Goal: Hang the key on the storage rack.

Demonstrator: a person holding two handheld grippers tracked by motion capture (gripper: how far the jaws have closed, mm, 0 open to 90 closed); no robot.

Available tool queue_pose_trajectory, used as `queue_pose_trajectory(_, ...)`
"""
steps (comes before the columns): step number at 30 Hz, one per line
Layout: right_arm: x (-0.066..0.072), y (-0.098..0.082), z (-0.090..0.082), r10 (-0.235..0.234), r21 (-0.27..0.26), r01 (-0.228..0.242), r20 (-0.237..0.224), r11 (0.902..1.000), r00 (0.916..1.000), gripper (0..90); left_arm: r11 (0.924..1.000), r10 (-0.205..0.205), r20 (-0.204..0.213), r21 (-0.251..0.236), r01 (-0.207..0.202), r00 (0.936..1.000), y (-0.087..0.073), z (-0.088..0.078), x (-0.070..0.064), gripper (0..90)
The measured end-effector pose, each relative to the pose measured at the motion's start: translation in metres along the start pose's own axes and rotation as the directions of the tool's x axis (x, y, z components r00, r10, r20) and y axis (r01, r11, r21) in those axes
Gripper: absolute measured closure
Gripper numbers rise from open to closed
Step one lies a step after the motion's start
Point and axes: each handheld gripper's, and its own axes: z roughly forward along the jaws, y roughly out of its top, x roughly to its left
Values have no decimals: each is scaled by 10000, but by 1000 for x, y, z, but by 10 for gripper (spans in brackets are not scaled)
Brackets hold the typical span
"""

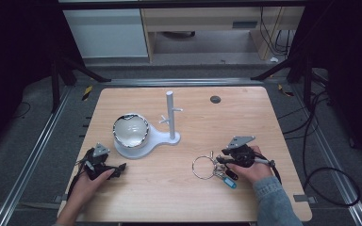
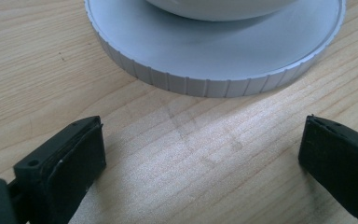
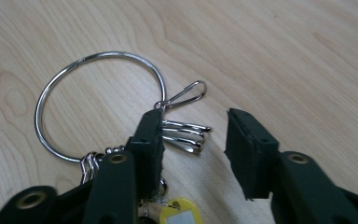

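Observation:
A large metal key ring lies on the wooden table at the front right, with keys and a blue tag bunched at its right. My right gripper sits over that bunch. In the right gripper view the ring lies to the left. Small metal clips stick out past the left jaw into the gap of my right gripper, and the right jaw stands clear of them. A yellow tag shows below. My left gripper rests open at the front left.
A white stand with an upright peg pole and a round base occupies the table's middle; a white bowl sits on it. In the left gripper view the ribbed base rim lies just ahead of my left gripper.

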Motion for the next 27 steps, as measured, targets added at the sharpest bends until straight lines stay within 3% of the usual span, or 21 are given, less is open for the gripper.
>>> queue_pose_trajectory(6, 2, -1, 8, -280, 395, 282, -62, 9988, 9996, 526, 10000, 1, -1, 1, -1, 10000, 0, 0, 0, 0)
queue_pose_trajectory(8, 4, -1, 9, -456, 495, 460, -75, 9977, 9989, 562, 10000, -21, -4, -2, 21, 10000, 0, 0, 0, 0)
queue_pose_trajectory(11, 8, 0, 10, -739, 565, 751, -229, 9956, 9970, 694, 10000, -15, -5, 1, 15, 10000, 0, 0, 0, 0)
queue_pose_trajectory(12, 8, 0, 10, -739, 565, 751, -229, 9956, 9970, 694, 10000, -15, -5, 1, 15, 10000, 0, 0, 0, 0)
queue_pose_trajectory(13, 9, 1, 10, -842, 577, 862, -363, 9946, 9958, 775, 10000, 1, -2, 3, -1, 10000, 0, 0, 0, 0)
queue_pose_trajectory(17, 10, 1, 11, -820, 588, 846, -449, 9947, 9956, 831, 10000, -3, 0, -1, 3, 10000, 0, 0, 0, 0)
queue_pose_trajectory(22, 8, 2, 10, -602, 751, 610, -132, 9953, 9981, 849, 10000, 2, 0, 3, -2, 10000, 0, 0, 0, 0)
queue_pose_trajectory(24, 2, 0, 7, -190, 949, 162, 286, 9954, 9994, 849, 10000, 0, 1, 0, 0, 10000, 0, 0, 0, 0)
queue_pose_trajectory(27, -2, -2, 3, 100, 1115, -138, 349, 9937, 9993, 849, 10000, 2, -1, 1, -2, 10000, 0, 0, 0, 0)
